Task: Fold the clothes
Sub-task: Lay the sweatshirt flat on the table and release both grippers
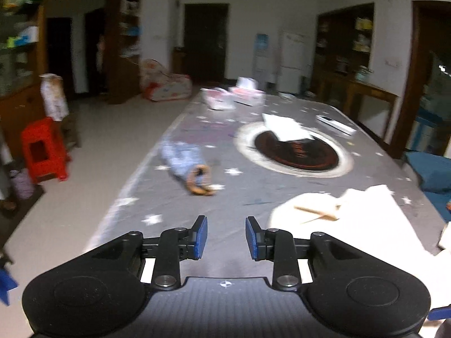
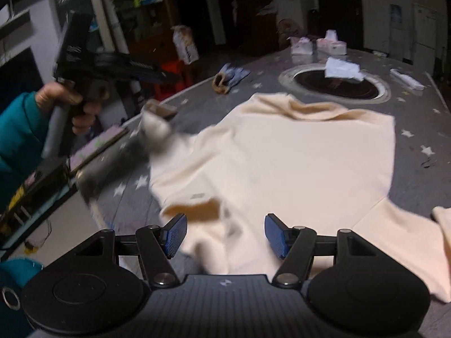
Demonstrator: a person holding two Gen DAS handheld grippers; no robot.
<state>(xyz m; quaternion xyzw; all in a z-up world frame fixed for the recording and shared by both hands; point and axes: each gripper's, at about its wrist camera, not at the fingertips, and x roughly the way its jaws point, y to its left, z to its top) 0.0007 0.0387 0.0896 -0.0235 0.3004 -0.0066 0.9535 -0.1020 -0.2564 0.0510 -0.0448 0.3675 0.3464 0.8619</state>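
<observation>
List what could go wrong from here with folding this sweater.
1. The sweater is rumpled at its far edge, so creases may get folded in.
2. One sleeve looks mid-swing and blurred; it could land off the body.
3. The glove lies on the table nearby and might snag a wide fold.

Your garment: plain cream, tan inside the collar. Your table cover: grey, scattered white stars. Your gripper pads: blue, on black linkages. Your glove: pale blue, tan cuff. Your stool: red. Your sleeve: teal. Your round inset: black, white-rimmed.
</observation>
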